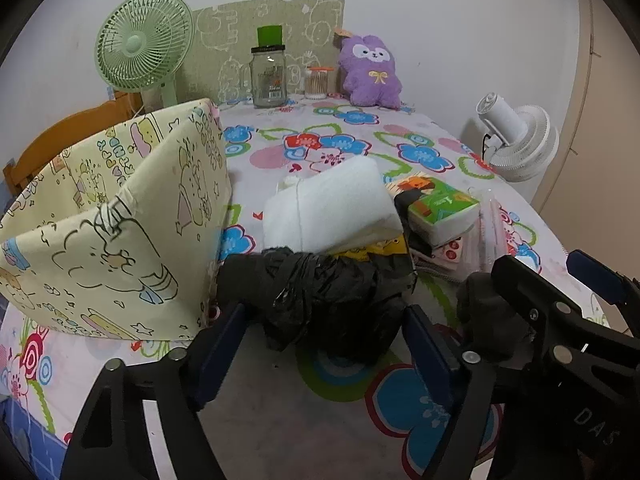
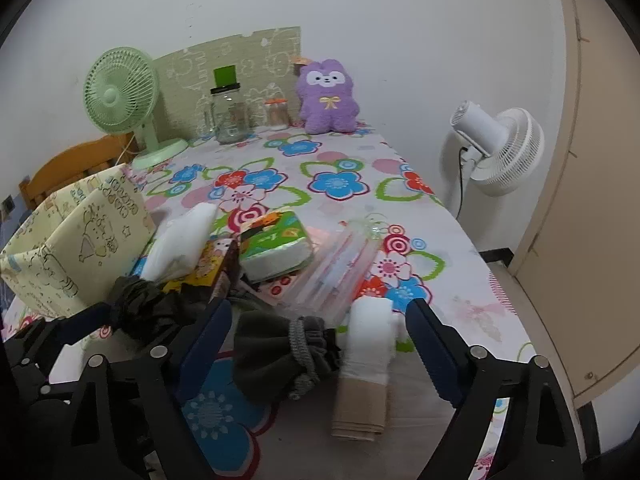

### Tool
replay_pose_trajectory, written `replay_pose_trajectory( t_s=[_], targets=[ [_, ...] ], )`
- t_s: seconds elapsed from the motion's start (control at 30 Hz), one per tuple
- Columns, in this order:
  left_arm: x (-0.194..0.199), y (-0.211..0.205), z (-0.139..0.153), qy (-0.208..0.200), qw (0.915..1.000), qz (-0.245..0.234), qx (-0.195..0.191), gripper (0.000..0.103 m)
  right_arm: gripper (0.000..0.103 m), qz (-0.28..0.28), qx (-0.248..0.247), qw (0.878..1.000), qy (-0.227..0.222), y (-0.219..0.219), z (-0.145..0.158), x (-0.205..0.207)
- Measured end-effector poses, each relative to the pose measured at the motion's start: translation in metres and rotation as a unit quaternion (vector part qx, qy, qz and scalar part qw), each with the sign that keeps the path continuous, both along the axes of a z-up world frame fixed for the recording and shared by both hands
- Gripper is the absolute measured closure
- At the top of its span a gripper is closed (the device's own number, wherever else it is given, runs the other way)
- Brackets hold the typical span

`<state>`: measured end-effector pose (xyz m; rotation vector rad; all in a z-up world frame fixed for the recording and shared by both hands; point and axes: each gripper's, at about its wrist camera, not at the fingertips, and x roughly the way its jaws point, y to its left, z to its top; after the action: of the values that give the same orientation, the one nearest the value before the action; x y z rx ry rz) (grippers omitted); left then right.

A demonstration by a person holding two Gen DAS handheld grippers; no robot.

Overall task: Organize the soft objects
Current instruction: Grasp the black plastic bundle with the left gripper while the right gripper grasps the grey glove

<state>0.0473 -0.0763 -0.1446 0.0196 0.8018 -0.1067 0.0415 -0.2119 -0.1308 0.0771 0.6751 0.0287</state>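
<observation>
A home bedroom, told by a bed under a flowered sheet point(image 2: 332, 184) pushed against a plain white wall, a wooden headboard point(image 1: 72, 136), a purple plush toy point(image 2: 327, 98) at the far edge, a green desk fan point(image 1: 142, 46) and a white standing fan point(image 2: 502, 148) beside it.

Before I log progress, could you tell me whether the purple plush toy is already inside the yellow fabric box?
No, the purple plush toy stands against the far wall, apart from the yellow fabric box.
</observation>
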Motion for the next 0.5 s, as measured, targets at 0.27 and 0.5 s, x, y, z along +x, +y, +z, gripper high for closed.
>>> replay_pose_trajectory(
  t_s=[0.27, 0.5],
  targets=[
    [-0.001, -0.002, -0.003, -0.003, 0.9999, -0.007, 0.015, 0.035, 0.034, 0.022, 0.027, 0.999, 0.033, 0.007, -0.009, 0.009],
    [0.000, -0.004, -0.003, -0.004, 0.9997, -0.012, 0.022, 0.043, 0.048, 0.027, 0.035, 0.998, 0.054, 0.015, -0.017, 0.014]
  ],
)
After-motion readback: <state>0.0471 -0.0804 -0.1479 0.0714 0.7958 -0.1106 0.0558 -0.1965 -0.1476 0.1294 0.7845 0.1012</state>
